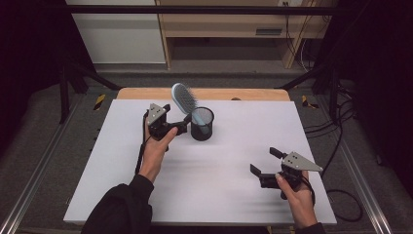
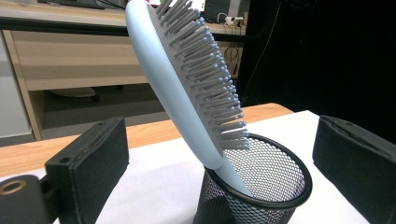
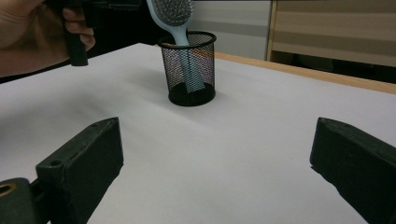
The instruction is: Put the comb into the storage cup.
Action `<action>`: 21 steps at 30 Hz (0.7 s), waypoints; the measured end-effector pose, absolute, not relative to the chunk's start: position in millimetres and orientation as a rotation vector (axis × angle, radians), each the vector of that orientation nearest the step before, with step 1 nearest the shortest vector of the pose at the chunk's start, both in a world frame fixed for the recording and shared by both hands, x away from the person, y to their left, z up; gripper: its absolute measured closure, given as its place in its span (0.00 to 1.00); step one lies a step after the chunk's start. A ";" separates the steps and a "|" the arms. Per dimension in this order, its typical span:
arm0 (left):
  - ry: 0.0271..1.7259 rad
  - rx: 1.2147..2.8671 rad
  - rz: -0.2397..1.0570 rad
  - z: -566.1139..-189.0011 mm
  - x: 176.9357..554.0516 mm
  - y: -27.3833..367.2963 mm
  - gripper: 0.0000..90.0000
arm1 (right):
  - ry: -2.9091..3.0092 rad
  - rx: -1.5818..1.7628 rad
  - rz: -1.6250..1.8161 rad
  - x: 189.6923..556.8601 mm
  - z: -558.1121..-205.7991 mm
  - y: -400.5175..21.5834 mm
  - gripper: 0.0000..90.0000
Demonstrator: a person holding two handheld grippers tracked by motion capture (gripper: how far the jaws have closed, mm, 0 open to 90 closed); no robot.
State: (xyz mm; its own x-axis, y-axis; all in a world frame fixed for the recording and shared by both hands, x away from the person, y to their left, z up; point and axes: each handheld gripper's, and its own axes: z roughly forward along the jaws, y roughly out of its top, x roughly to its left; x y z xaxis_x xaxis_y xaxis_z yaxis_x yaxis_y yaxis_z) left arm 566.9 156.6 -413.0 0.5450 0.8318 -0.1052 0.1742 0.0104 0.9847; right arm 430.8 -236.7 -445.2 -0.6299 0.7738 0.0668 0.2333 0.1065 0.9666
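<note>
1. White matte table top (image 1: 204,170), smooth and bare up front, with a strip of pale wood edge (image 1: 204,93) along the far side. Dark curtains left and right, light wooden shelving (image 1: 229,24) behind, grey floor with loose cables.
2. Black wire-mesh pen cup (image 1: 201,124), round, fine grid walls with a solid rolled rim, upright on the far-middle part of the table.
3. Pale blue hairbrush (image 1: 183,97) standing handle-down in that cup. Smooth glossy plastic back, oval head, rows of grey ball-tipped bristles. Leaning up and to the left in the high view, shaft resting against the rim, head well above the cup.
4. Left gripper (image 1: 184,125) right beside the cup on its left, level with the rim. Jaws spread wide, nothing between them touched: in the left gripper view the black padded blocks sit well out on either side of the cup (image 2: 254,186) and brush (image 2: 187,84). Left hand (image 1: 157,148) wrapped around the grip, forearm in a dark sleeve (image 1: 122,209) reaching in from the bottom edge.
5. Right gripper (image 1: 265,163) low over the near-right part of the table, well apart from the cup, pointed toward it. Jaws gaping too, just bare white surface between them in the right gripper view, cup (image 3: 189,70) and brush (image 3: 175,18) farther off.
6. Right hand (image 1: 297,197) holding the grip from below, wrist at the table's near edge, cable trailing off to the right.
</note>
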 end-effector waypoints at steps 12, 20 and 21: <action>0.894 1.519 0.629 -415.8 559.3 157.2 0.04 | 1.930 0.980 1.544 430.9 -445.4 -236.5 0.03; 0.910 1.539 0.611 -419.8 550.5 158.3 0.04 | 1.930 0.979 1.546 430.6 -445.2 -236.3 0.03; 0.908 1.543 0.612 -420.1 549.5 158.8 0.04 | 1.931 0.976 1.546 430.7 -445.3 -236.3 0.03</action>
State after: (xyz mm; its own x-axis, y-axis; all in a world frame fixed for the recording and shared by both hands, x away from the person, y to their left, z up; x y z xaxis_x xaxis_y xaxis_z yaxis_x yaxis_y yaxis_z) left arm 549.5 158.8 -420.1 0.5594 0.8217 -0.1086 0.2081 -0.0124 0.9780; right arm 430.7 -236.3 -445.3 -0.6317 0.7724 0.0658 0.2332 0.1083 0.9664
